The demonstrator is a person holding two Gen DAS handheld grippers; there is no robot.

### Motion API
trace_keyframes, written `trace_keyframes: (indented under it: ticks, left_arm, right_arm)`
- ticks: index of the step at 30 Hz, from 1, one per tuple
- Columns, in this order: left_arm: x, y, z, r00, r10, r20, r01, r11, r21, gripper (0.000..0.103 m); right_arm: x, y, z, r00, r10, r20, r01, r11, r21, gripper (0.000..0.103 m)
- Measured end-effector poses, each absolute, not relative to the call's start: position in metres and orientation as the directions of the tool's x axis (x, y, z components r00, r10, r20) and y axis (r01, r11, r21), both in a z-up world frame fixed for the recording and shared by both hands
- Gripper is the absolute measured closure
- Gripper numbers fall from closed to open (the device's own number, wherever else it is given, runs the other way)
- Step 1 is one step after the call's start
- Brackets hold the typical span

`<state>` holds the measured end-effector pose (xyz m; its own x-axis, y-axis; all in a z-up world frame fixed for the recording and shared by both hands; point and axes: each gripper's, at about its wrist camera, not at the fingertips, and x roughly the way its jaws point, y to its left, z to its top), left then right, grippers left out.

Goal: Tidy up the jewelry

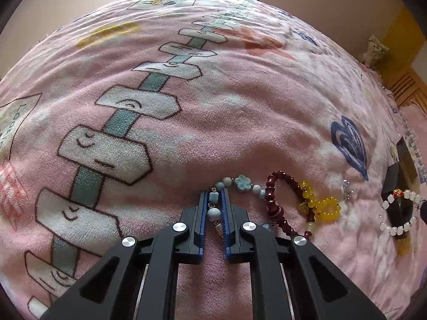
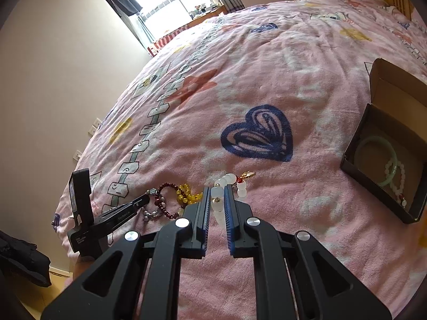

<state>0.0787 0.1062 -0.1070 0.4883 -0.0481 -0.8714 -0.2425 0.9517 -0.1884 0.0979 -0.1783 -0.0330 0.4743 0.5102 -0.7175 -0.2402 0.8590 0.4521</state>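
Observation:
My left gripper (image 1: 214, 194) is shut on a pale blue bead bracelet (image 1: 241, 182) with a flower bead, low on the pink blanket. Beside it lie a dark red bead bracelet (image 1: 277, 200) and a yellow bead bracelet (image 1: 324, 205). My right gripper (image 2: 216, 192) is shut on a white bead bracelet (image 2: 229, 180) with a red bead and gold charm; it also shows in the left wrist view (image 1: 397, 213). A brown cardboard box (image 2: 355, 160) stands open to the right, holding a green bangle (image 2: 373, 141) and a white bead bracelet (image 2: 397, 176).
The pink patterned blanket (image 2: 267, 80) covers the whole bed. My left gripper's body (image 2: 106, 218) lies at the left in the right wrist view, near the bed's edge. A wall with sockets and a window are beyond the bed. A small silver piece (image 1: 347, 189) lies by the yellow bracelet.

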Motion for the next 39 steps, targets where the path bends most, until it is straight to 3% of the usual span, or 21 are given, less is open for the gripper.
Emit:
trace_keyframes:
  ticks: [8, 23, 39]
  left_arm:
    - [0.072, 0.09, -0.073, 0.555, -0.083, -0.827, -0.206, 0.95, -0.233, 0.092]
    - [0.046, 0.026, 0.012, 0.697, -0.035, -0.716, -0.075, 0.99, -0.122, 0.092]
    - [0.077, -0.134, 0.051, 0.701, -0.233, -0.674, 0.24, 0.967, -0.085, 0.092]
  right_arm:
    - [0.092, -0.181, -0.022, 0.486, 0.527, -0.697, -0.258, 0.848, 0.462, 0.092]
    - [0.075, -0.211, 0.002, 0.53, 0.516, -0.673, -0.227, 0.851, 0.474, 0.092]
    - [0.077, -0.351, 0.027, 0.681, 0.376, -0.628, -0.007, 0.861, 0.508, 0.092]
